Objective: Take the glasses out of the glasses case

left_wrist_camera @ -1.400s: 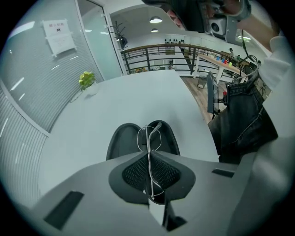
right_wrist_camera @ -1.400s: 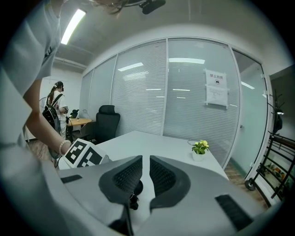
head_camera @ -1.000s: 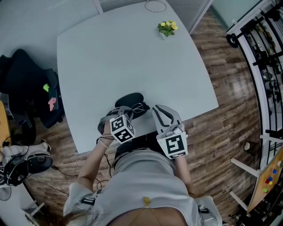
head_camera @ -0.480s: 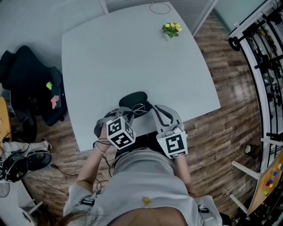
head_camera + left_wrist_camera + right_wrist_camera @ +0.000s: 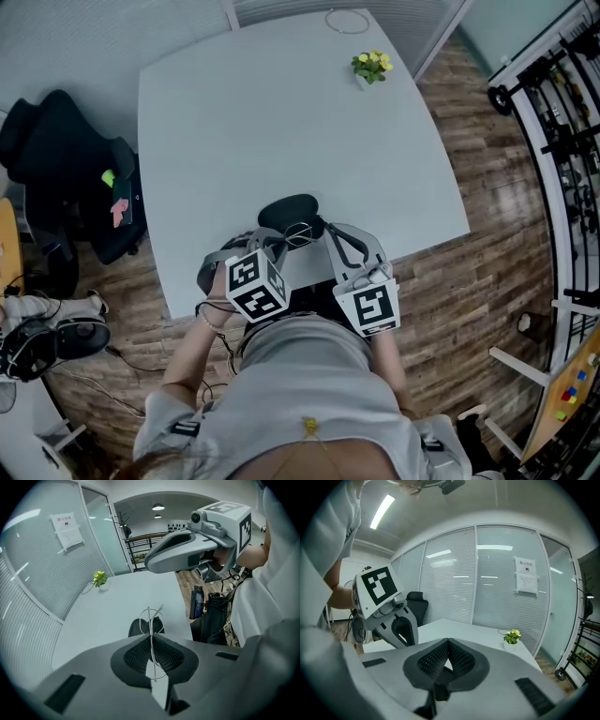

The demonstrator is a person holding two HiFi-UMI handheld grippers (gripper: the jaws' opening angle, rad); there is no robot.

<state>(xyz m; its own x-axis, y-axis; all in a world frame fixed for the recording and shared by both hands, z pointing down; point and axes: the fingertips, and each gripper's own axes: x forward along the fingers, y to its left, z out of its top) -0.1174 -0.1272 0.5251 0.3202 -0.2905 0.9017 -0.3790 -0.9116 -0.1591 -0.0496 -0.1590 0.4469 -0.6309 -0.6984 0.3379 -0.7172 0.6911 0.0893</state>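
The black glasses case (image 5: 289, 210) lies on the white table (image 5: 281, 112) near its front edge. Thin wire-framed glasses (image 5: 298, 232) are out of the case, just in front of it. My left gripper (image 5: 276, 241) is shut on the glasses (image 5: 151, 619), with the frame pinched edge-on between the pads (image 5: 136, 654), and the case (image 5: 140, 627) sits behind them. My right gripper (image 5: 328, 234) hovers right beside the glasses. Its jaws are shut (image 5: 447, 645) with nothing between them. It also shows at the top right of the left gripper view (image 5: 187, 557).
A small potted plant (image 5: 371, 66) with yellow flowers stands at the table's far right corner, next to a wire ring (image 5: 347, 21). A black office chair (image 5: 70, 178) stands left of the table. Metal shelving (image 5: 562, 122) runs along the right, and glass partition walls (image 5: 497, 578) lie beyond.
The head camera has shifted a little. The left gripper stays shut on the glasses just in front of the case, and the right gripper stays beside it.
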